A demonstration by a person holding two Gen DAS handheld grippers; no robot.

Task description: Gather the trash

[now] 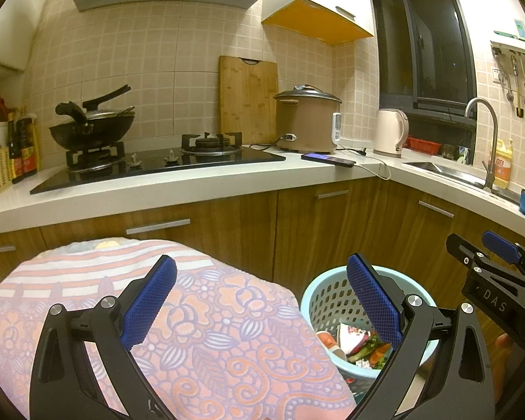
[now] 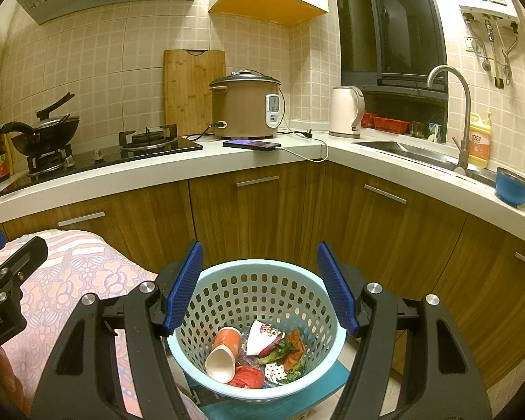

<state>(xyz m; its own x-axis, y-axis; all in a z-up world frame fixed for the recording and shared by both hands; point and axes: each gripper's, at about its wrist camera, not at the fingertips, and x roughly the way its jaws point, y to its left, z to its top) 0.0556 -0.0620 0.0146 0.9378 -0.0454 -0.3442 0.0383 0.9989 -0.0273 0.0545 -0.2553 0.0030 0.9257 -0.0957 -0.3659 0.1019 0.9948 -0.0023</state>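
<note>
A light blue perforated basket stands on the floor before the wooden cabinets. It holds trash: an orange paper cup, a white wrapper, vegetable scraps and a red crumpled piece. My right gripper is open and empty, directly above the basket. My left gripper is open and empty, above the pink floral cloth, with the basket to its right. The right gripper shows in the left wrist view.
The cloth-covered surface sits left of the basket. A counter runs behind with a gas stove, wok, rice cooker, phone, kettle, sink and blue bowl.
</note>
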